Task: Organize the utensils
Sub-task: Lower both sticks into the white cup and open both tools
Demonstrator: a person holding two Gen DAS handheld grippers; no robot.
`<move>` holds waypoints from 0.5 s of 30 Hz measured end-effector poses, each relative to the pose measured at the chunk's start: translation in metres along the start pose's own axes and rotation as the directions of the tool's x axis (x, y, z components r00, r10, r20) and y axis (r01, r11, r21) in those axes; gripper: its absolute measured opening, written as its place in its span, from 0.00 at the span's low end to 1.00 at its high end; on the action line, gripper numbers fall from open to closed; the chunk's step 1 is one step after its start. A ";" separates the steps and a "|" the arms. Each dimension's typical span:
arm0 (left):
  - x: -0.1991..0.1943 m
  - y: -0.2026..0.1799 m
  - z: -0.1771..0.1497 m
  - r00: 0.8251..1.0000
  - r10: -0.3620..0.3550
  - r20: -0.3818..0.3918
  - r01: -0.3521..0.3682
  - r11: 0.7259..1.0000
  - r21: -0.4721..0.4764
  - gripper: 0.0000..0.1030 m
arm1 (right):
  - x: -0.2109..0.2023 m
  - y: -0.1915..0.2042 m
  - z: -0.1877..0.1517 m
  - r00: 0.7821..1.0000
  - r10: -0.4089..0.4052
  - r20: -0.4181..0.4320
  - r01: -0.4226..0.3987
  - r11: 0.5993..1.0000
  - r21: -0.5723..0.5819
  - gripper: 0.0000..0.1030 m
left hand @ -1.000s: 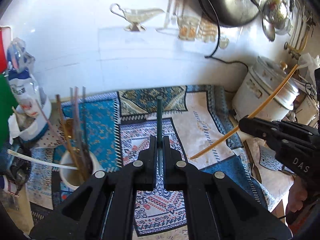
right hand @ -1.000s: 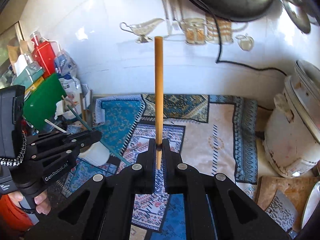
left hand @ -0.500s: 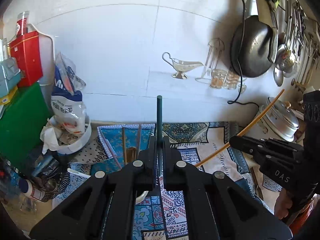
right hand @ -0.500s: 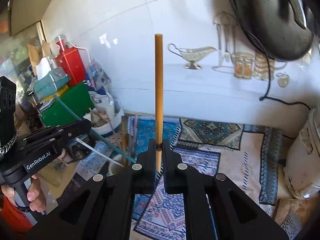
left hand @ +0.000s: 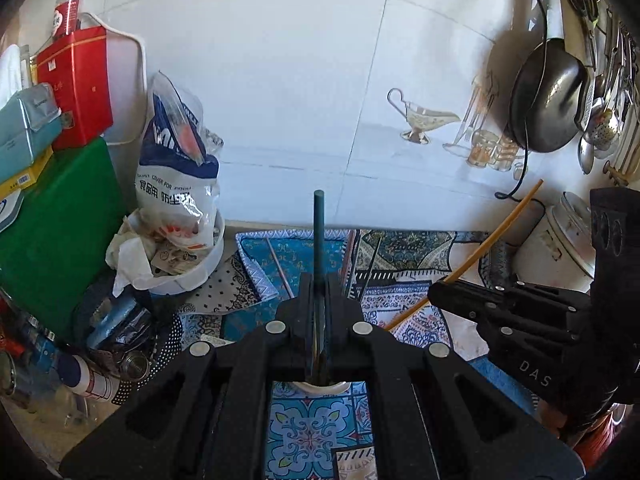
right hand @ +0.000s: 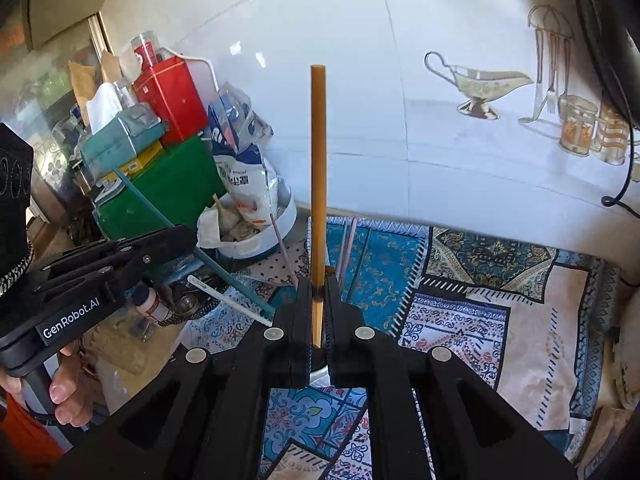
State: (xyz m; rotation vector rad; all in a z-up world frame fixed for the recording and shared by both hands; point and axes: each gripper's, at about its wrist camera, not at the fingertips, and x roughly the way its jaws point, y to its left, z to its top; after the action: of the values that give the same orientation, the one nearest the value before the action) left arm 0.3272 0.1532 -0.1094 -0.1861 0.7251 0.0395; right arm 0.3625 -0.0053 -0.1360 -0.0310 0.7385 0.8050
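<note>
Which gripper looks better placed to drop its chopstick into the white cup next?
Hard to call, slightly the left. The left gripper, shut on the dark green chopstick, has the white cup rim right beneath; the right gripper holds the tan chopstick.

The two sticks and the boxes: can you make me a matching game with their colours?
Things:
1. stick in the left gripper
2. stick in the right gripper
3. tin box
4. board leaning under the tin

Colours:
A. red
B. bright green
C. yellowish tan
D. dark teal green

Pairs: 1-D, 2-C, 3-A, 4-B
</note>
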 end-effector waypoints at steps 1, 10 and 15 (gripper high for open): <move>0.005 0.002 -0.003 1.000 0.000 -0.018 0.000 1.000 0.007 0.03 | 0.007 0.002 -0.002 1.000 -0.003 -0.016 0.003 1.000 0.001 0.05; 0.047 0.004 -0.019 0.989 -0.014 -0.144 0.022 0.998 0.060 0.03 | 0.062 0.009 -0.018 0.985 -0.034 -0.166 0.034 0.999 -0.004 0.05; 0.058 0.013 -0.017 0.982 -0.029 -0.187 0.027 1.000 -0.015 0.03 | 0.071 0.009 -0.022 0.977 -0.059 -0.204 0.055 0.998 -0.025 0.05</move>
State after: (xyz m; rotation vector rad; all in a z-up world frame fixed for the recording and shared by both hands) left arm 0.3579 0.1617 -0.1620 -0.2137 0.9096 -0.0004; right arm 0.3764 0.0398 -0.1937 -0.1539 0.9199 0.7611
